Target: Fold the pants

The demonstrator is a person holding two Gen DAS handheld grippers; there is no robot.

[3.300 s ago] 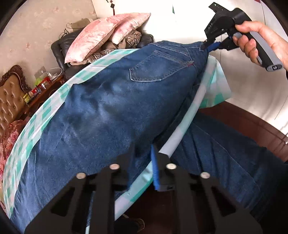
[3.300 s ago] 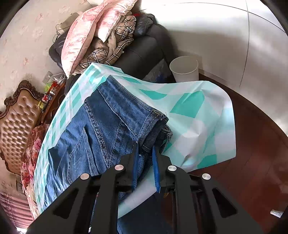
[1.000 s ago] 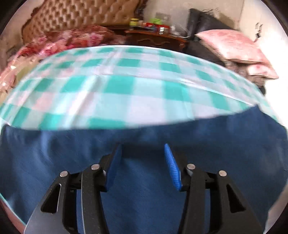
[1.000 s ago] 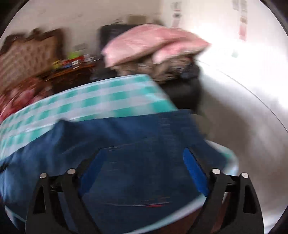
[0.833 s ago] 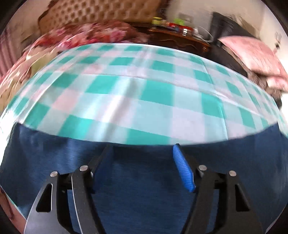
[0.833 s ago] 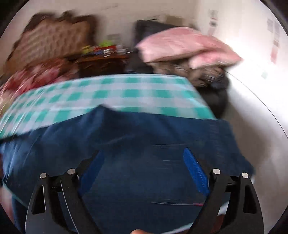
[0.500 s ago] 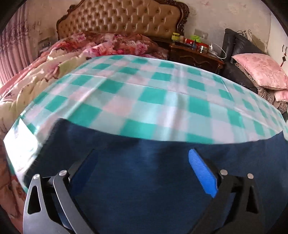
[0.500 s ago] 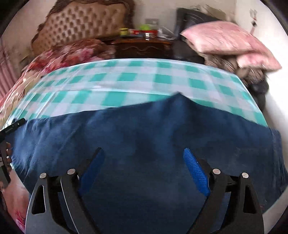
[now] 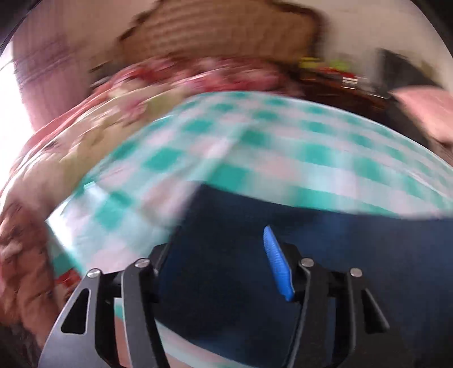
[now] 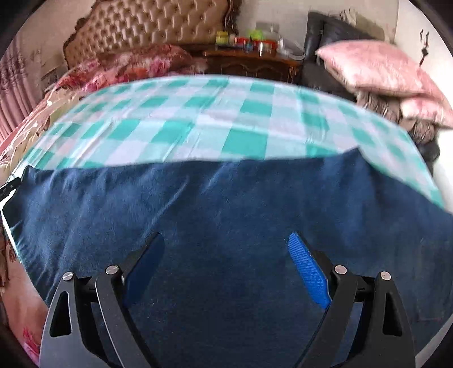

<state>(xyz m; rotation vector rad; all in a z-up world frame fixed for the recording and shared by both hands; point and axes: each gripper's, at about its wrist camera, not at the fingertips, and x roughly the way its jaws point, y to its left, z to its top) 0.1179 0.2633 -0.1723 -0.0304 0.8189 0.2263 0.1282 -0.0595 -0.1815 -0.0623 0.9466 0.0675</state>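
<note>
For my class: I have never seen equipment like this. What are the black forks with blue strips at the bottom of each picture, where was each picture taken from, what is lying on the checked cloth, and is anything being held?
No robot here: a person holds a two-finger claw in each hand, and a wide-angle camera on each claw looks forward along its fingers. The black forks are those fingers; the blue strips are their pads.

One picture comes from the left claw, the other from the right claw. The left picture is blurred.

Both look down at dark blue jeans lying across a green and white checked cloth. Behind it are a bed with a padded headboard and pink pillows.

Both claws are open, with the jeans showing between their fingers. Neither holds anything.
</note>
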